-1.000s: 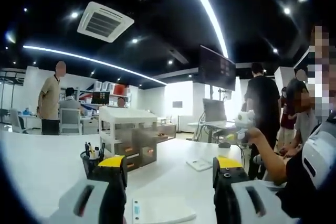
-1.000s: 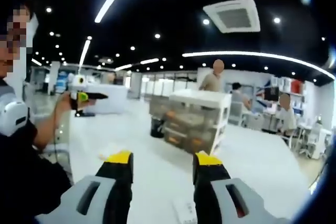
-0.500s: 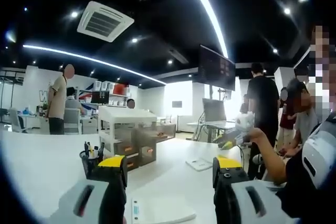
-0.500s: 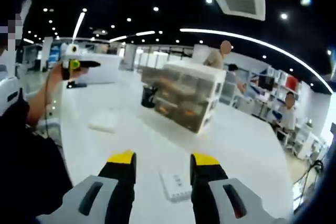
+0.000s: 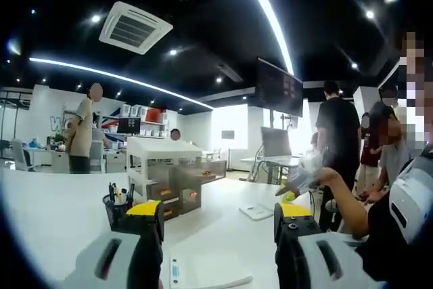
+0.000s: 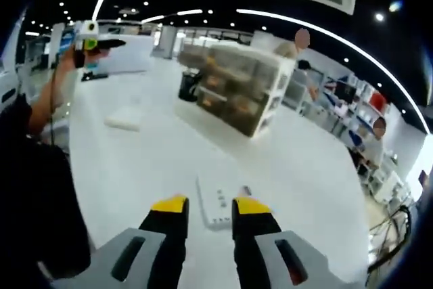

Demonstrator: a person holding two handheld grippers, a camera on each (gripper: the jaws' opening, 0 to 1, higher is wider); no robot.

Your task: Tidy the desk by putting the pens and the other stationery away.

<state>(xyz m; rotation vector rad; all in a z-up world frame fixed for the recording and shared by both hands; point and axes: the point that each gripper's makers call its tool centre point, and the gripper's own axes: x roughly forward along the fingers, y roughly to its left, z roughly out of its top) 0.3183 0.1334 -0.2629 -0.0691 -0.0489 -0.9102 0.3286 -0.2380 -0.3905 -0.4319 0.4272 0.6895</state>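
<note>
A black pen cup (image 5: 118, 207) with several pens stands on the white desk (image 5: 47, 214), left of my left gripper (image 5: 220, 211), whose jaws are open and hold nothing. Behind the cup is a white drawer unit (image 5: 166, 172). A flat white device (image 5: 206, 272) lies low between the jaws. My right gripper (image 5: 301, 179) is blurred in a hand at the right. In the right gripper view, my right gripper (image 6: 210, 206) is open with a narrow gap, just short of the flat white device (image 6: 218, 201). The pen cup (image 6: 189, 84) and drawer unit (image 6: 238, 93) stand farther off, and the left gripper (image 6: 88, 34) is held up at upper left.
A white pad (image 6: 124, 118) lies on the desk (image 6: 304, 167) toward the left; it is also seen as the pad (image 5: 257, 212) beyond the left jaws. The person's arm (image 6: 40, 109) reaches along the left edge. Several people (image 5: 338, 143) stand around other desks behind.
The right gripper view has tipped down and closer to the desk and white device, and its jaws have narrowed. The left view has held still. A background person walked right.
</note>
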